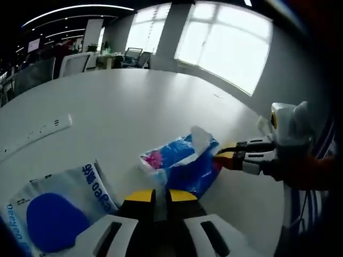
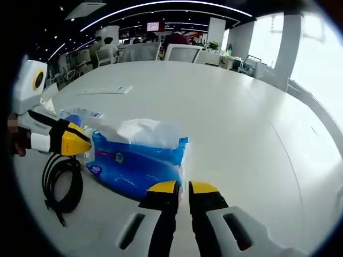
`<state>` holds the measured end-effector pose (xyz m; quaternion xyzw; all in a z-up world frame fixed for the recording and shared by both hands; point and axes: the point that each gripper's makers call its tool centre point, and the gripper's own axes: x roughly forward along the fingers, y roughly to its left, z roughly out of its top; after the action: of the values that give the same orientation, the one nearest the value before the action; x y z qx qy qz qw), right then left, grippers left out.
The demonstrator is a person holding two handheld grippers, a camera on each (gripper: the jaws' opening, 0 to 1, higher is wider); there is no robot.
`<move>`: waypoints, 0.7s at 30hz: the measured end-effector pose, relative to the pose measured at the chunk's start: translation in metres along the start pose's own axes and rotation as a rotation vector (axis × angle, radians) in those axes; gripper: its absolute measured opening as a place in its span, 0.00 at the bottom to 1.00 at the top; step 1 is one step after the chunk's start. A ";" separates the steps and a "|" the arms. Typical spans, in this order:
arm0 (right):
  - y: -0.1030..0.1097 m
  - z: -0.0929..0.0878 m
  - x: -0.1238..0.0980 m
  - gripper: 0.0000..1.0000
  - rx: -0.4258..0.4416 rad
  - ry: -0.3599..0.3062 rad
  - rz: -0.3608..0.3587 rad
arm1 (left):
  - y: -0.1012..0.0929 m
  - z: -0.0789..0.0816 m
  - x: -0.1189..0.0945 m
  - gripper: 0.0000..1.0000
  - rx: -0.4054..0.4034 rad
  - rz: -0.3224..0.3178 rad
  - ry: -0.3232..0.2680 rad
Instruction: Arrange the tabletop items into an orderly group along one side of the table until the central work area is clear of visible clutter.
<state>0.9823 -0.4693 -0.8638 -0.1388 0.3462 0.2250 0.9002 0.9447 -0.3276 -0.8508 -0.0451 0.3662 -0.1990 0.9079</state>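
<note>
Left gripper (image 1: 161,197): low over the white table (image 1: 134,107), yellow tips nearly together, a thin gap between them, nothing gripped; in the right gripper view it comes in from the left (image 2: 80,143), pointing at the pack.
Right gripper (image 2: 183,188): jaws narrow, only a slit between them, empty, just short of the pack; in the left gripper view it reaches in from the right (image 1: 224,159), tips right at the pack's end.
Blue tissue pack (image 2: 136,166): lying flat between both grippers, white tissue sticking out on top.
White-and-blue packet (image 1: 59,206): flat, beside the left gripper.
Black cable (image 2: 61,187): coiled, near the pack.
Power strip (image 1: 35,134): well apart, further across the table.
</note>
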 end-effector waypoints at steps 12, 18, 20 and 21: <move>0.003 0.003 -0.001 0.00 -0.005 -0.007 0.008 | -0.002 0.004 -0.002 0.00 -0.002 -0.016 -0.015; 0.005 0.011 0.000 0.00 -0.015 -0.025 0.007 | 0.002 0.010 -0.007 0.00 0.024 0.002 -0.032; 0.006 0.012 0.000 0.00 -0.018 -0.027 0.008 | 0.003 0.011 -0.009 0.00 0.021 0.002 -0.031; 0.010 0.015 0.001 0.00 -0.022 -0.030 0.014 | 0.006 0.012 -0.011 0.00 0.026 0.009 -0.035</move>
<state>0.9864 -0.4542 -0.8542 -0.1427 0.3312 0.2371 0.9020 0.9475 -0.3184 -0.8368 -0.0351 0.3478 -0.1987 0.9156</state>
